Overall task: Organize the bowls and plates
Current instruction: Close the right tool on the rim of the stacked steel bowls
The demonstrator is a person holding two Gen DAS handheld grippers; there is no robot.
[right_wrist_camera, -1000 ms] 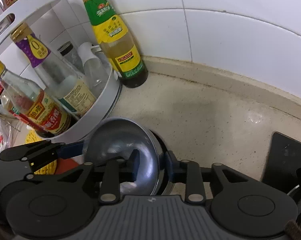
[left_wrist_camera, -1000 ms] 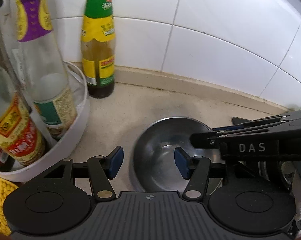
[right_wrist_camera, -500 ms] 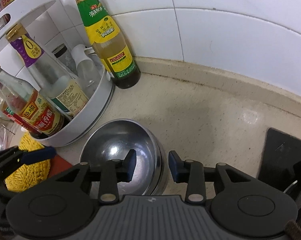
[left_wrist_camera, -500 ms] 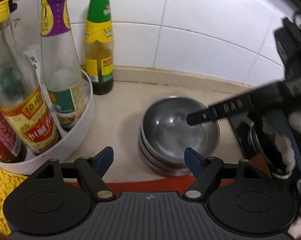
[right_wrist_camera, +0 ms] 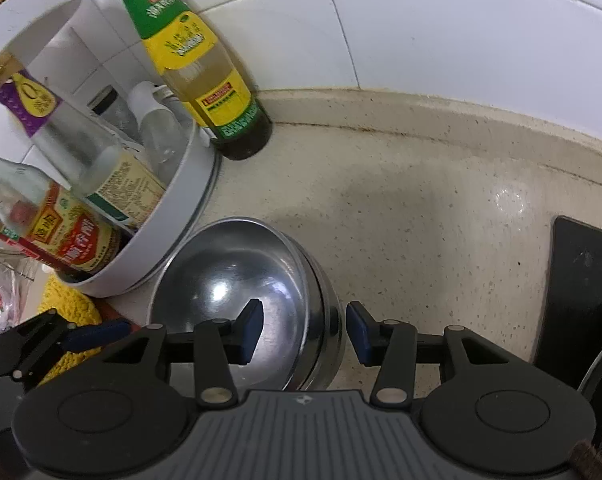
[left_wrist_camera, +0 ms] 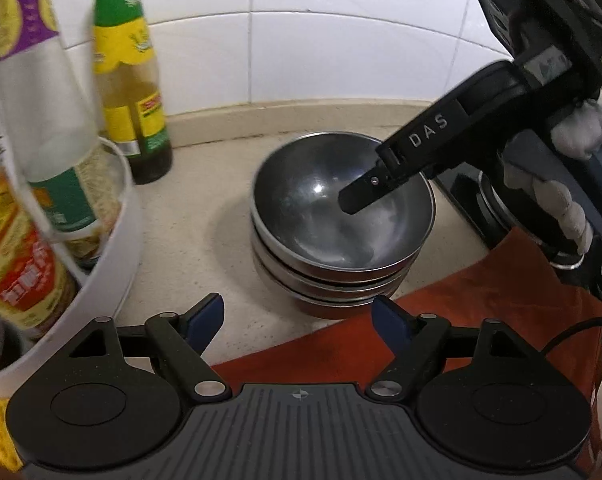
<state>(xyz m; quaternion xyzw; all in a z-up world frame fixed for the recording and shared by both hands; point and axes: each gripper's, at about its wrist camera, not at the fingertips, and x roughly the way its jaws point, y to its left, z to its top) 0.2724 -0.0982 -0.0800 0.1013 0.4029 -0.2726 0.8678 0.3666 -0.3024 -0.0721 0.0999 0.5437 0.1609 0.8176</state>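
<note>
The right claw (right_wrist_camera: 305, 330) hangs over the stack of steel bowls (left_wrist_camera: 343, 224), its jaws having just been opening: one blue pad sits inside the top bowl, the other outside the rim, and neither presses the metal, so the bowl has likely just been let go into the stack. The left claw (left_wrist_camera: 297, 318) has also just been opening and stands wide with nothing between its pads, near the stack but apart from it, above a red cloth (left_wrist_camera: 481, 300).

The bowls nest on the desk (right_wrist_camera: 421, 208) just beside the white bottle rack (right_wrist_camera: 173, 220) and close to the tiled wall, a corner that probably keeps them out of the way. The green-labelled bottle (right_wrist_camera: 205, 68) stands alone on the desk against the wall, just beside the rack.
</note>
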